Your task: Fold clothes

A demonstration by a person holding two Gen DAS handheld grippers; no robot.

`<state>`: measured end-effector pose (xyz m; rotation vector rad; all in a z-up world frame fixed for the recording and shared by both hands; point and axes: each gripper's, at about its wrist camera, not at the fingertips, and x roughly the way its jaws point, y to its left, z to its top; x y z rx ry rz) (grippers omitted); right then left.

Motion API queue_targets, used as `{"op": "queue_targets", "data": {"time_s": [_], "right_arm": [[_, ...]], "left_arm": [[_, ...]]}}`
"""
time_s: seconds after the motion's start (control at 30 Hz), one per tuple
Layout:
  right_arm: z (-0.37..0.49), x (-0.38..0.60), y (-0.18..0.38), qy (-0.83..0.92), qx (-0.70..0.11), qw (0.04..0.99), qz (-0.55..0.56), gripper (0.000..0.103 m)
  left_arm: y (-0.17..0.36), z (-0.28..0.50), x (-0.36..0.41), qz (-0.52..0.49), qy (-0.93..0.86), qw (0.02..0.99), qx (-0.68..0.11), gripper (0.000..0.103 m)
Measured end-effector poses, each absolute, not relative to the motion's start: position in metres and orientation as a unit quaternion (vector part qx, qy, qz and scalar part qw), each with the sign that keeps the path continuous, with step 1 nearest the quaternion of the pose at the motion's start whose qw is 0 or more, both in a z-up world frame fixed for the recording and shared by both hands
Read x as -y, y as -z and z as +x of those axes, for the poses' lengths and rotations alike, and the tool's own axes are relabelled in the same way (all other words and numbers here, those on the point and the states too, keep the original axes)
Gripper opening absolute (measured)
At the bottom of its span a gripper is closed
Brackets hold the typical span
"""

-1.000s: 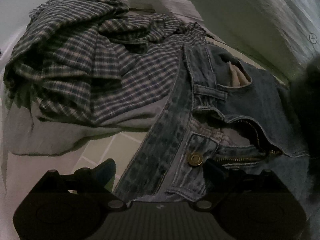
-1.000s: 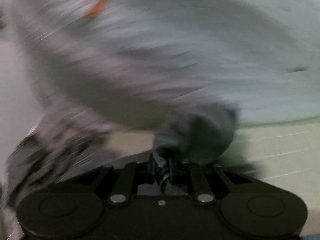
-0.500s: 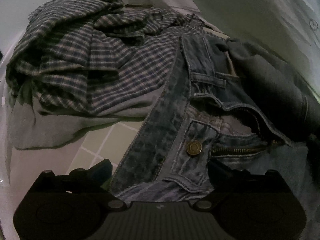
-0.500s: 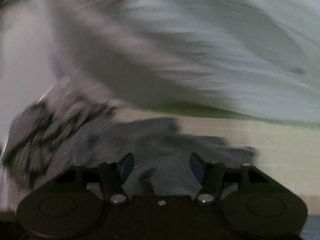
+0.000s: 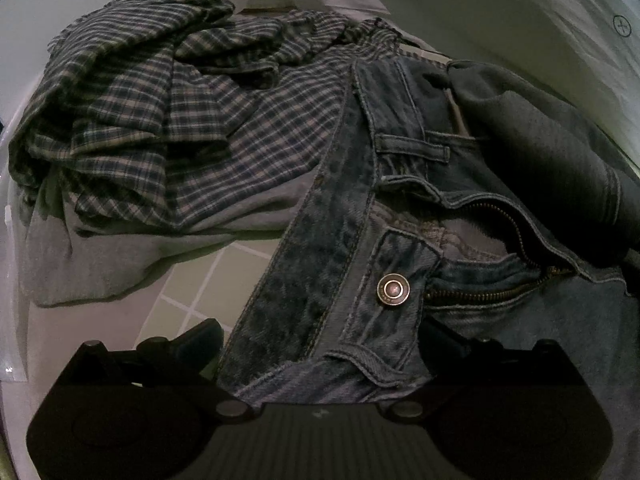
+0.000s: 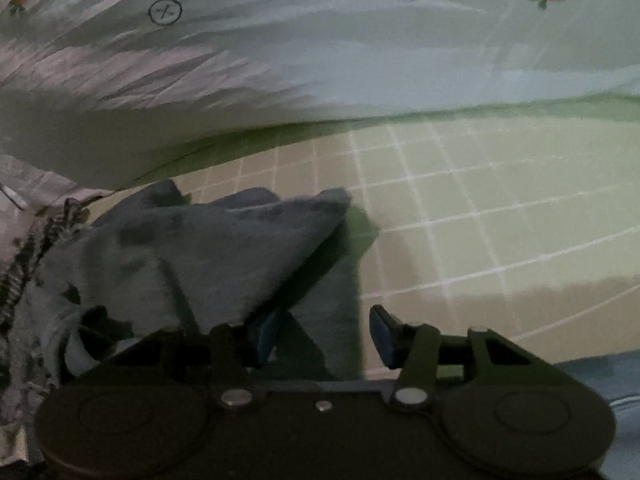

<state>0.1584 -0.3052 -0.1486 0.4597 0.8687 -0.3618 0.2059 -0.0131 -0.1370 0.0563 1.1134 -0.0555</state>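
Blue jeans point(image 5: 352, 240) lie with waistband, brass button point(image 5: 394, 289) and open zipper facing me in the left wrist view. My left gripper point(image 5: 320, 344) is open, its fingers either side of the waistband corner, not closed on it. A dark grey garment point(image 5: 560, 160) lies over the jeans on the right. In the right wrist view that grey garment point(image 6: 224, 256) lies on the bed just beyond my right gripper point(image 6: 324, 336), which is open and empty.
A plaid shirt point(image 5: 160, 112) lies crumpled over a light grey garment point(image 5: 100, 252) at the left. The green checked bedsheet point(image 6: 460, 208) spreads to the right. A white carrot-print duvet point(image 6: 320, 48) is bunched behind.
My right gripper was shut on the grey garment, carried it over, opened and let it drop onto the jeans. The left gripper has stayed open at the waistband.
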Motion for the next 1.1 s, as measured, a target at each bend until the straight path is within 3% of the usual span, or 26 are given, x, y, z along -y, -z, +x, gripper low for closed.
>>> {"op": "queue_targets", "data": {"time_s": [0.03, 0.1, 0.3, 0.53, 0.63, 0.67, 0.7, 0.73, 0.83, 0.87, 0.9, 1.03, 1.1], "right_arm": [[0.161, 0.304, 0.149, 0.166, -0.415, 0.868, 0.215, 0.045], [0.164, 0.302, 0.15, 0.149, -0.416, 0.873, 0.205, 0.006], [0.141, 0.328, 0.111, 0.229, -0.365, 0.891, 0.144, 0.004], [0.106, 0.366, 0.037, 0.407, -0.269, 0.872, -0.025, 0.005], [0.104, 0.363, 0.031, 0.395, -0.274, 0.874, -0.069, 0.006], [0.105, 0.359, 0.038, 0.366, -0.294, 0.88, -0.07, 0.011], [0.105, 0.354, 0.047, 0.331, -0.318, 0.886, -0.061, 0.026], [0.105, 0.349, 0.055, 0.295, -0.342, 0.891, -0.051, 0.034], [0.082, 0.337, 0.068, 0.27, -0.347, 0.898, -0.002, 0.057], [0.071, 0.336, 0.071, 0.268, -0.343, 0.9, 0.014, 0.074], [0.059, 0.338, 0.073, 0.266, -0.341, 0.901, 0.028, 0.083], [0.01, 0.364, 0.074, 0.295, -0.346, 0.889, 0.051, 0.085], [-0.012, 0.383, 0.071, 0.318, -0.343, 0.882, 0.053, 0.091]], "left_arm": [[0.137, 0.206, 0.013, 0.027, 0.026, 0.848, -0.528, 0.103], [0.137, 0.206, 0.013, 0.026, 0.026, 0.849, -0.527, 0.103], [0.138, 0.205, 0.013, 0.025, 0.026, 0.854, -0.519, 0.103], [0.136, 0.207, 0.012, 0.024, 0.025, 0.851, -0.524, 0.103], [0.134, 0.21, 0.013, 0.019, 0.02, 0.844, -0.536, 0.103], [0.133, 0.21, 0.013, 0.017, 0.019, 0.842, -0.539, 0.103], [0.13, 0.209, 0.014, 0.02, 0.019, 0.844, -0.536, 0.103], [0.126, 0.207, 0.015, 0.023, 0.019, 0.846, -0.532, 0.103], [0.11, 0.192, 0.021, 0.024, 0.027, 0.862, -0.506, 0.103], [0.105, 0.185, 0.024, 0.023, 0.028, 0.866, -0.498, 0.103], [0.1, 0.178, 0.028, 0.022, 0.029, 0.87, -0.491, 0.103], [0.088, 0.146, 0.052, 0.028, 0.04, 0.877, -0.477, 0.103], [0.085, 0.135, 0.068, 0.032, 0.041, 0.877, -0.477, 0.103]]}}
